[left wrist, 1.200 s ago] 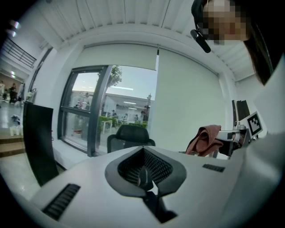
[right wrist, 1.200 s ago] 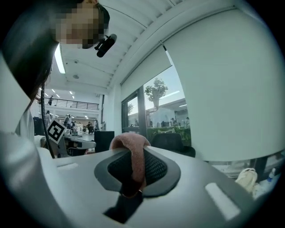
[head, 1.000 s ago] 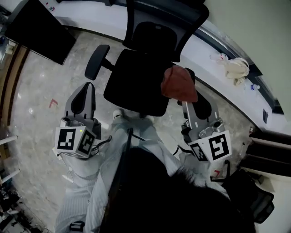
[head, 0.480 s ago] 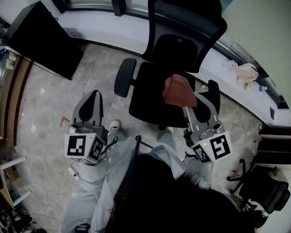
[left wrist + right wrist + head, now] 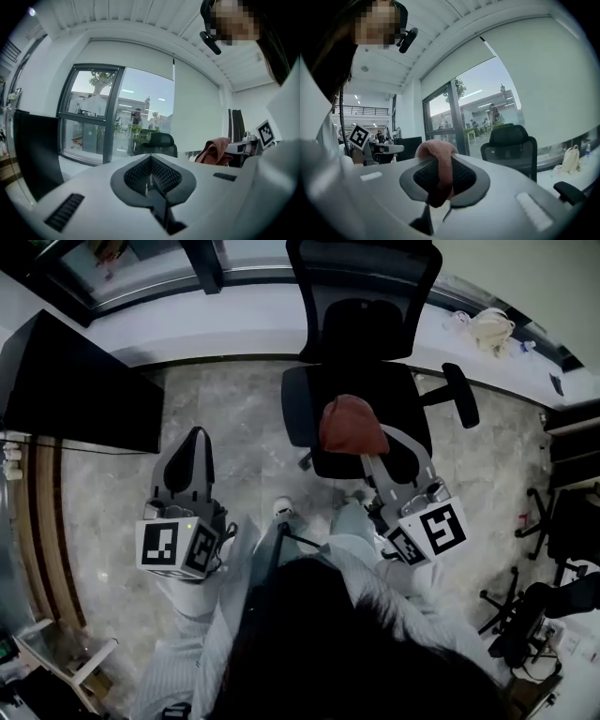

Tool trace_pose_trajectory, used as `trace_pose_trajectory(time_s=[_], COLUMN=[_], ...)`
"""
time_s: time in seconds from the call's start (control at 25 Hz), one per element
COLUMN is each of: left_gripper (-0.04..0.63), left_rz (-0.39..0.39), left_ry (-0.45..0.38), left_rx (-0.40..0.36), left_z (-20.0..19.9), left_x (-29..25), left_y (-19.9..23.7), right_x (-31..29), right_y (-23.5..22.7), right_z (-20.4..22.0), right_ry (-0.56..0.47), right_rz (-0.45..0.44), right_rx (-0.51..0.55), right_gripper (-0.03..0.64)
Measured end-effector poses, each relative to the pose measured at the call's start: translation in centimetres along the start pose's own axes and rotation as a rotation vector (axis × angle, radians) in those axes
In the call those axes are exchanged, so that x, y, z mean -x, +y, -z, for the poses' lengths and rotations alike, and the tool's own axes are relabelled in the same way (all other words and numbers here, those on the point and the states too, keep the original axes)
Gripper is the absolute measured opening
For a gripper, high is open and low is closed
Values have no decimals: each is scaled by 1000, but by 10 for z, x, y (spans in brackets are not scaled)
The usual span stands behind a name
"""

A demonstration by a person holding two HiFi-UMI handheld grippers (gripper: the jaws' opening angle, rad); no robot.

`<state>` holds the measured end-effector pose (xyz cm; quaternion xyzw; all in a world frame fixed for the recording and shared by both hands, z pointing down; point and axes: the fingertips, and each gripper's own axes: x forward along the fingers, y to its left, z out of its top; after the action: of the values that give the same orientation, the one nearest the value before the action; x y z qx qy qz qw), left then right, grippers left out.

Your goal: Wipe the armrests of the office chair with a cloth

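Above a marble floor (image 5: 244, 427), the right gripper (image 5: 375, 457) is clamping the cloth (image 5: 352, 426), ready for the office chair (image 5: 361, 329)'s armrests (image 5: 461, 395); the left gripper (image 5: 192, 439) is hanging closed and empty.

Head view: black panel (image 5: 80, 381) at L, over grey marbled floor (image 5: 234, 437); wood strip (image 5: 42, 521) along far L edge. White ledge (image 5: 234, 329) runs across top; cream bag (image 5: 489, 329) lies on it, upper R. Spare black chair (image 5: 562, 596) w/ castor base at lower R edge. Left gripper view: glazed window (image 5: 93, 117), pale roller blind (image 5: 197, 117) drawn down beside it, slatted white ceiling (image 5: 140, 18) above.
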<state>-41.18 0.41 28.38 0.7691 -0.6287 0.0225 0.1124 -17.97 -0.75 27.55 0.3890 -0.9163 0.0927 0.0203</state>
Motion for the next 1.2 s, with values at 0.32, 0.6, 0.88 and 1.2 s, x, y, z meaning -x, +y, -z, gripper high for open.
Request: trace_pose_trajectory(time_s=[0.32,0.6,0.88,1.2], left_gripper=[3,3,3,3], left_rz=[47,9,-102,-225], left_ry=[36,67,146,229], left_rx=[36,74,136,172], left_z=[10,31,85,135], left_x=[-13,-17,-4,29], left_y=[20,31,51,84], right_x=[-36,-86,-199,-289], right_y=[-5,-44,-117,-146], right_z=[20,70,149,272], right_ry=[89,175,303,589], right_rz=[54,51,48,60], right_rx=[33,22,37,185], right_gripper=[39,38,40,40])
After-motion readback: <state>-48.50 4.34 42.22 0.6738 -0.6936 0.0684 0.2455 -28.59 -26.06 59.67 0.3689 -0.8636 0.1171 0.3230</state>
